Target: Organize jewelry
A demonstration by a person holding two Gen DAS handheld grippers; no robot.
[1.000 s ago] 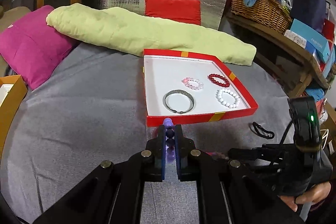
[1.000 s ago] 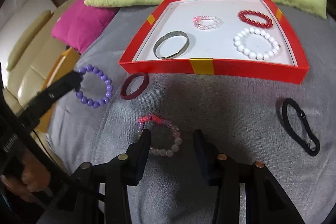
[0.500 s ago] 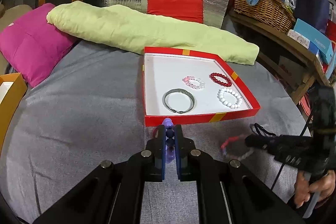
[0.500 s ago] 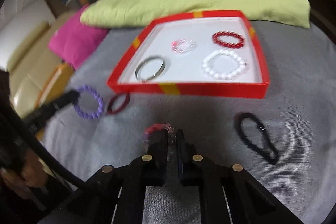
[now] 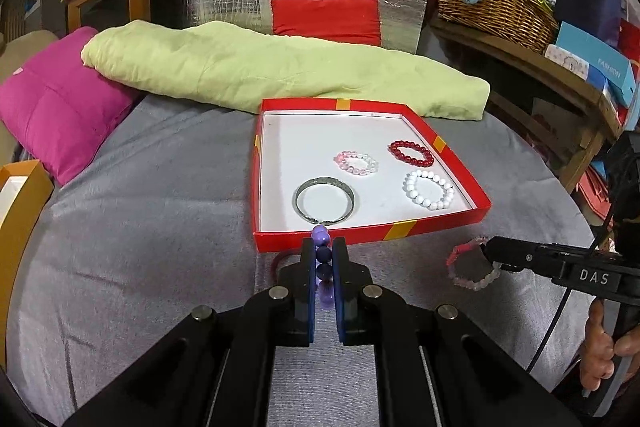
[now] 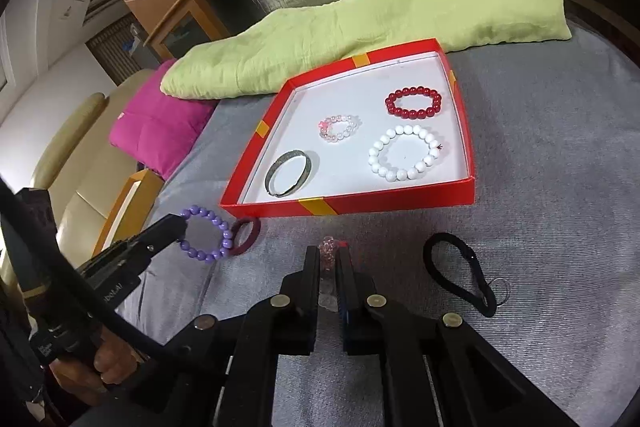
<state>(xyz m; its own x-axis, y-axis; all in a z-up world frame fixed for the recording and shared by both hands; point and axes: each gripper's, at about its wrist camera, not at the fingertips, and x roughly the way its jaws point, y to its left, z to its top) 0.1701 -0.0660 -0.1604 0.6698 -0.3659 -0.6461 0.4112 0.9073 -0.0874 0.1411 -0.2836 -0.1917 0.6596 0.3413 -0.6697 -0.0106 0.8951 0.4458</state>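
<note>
Purple bracelet (image 5: 322, 259) edge-on between fingers (image 5: 307, 283)

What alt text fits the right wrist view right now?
The right gripper is shut on a pink bead bracelet above grey cloth, short of a red tray holding four bracelets. At left, the left gripper holds a purple bead bracelet; a black loop lies right.
</note>
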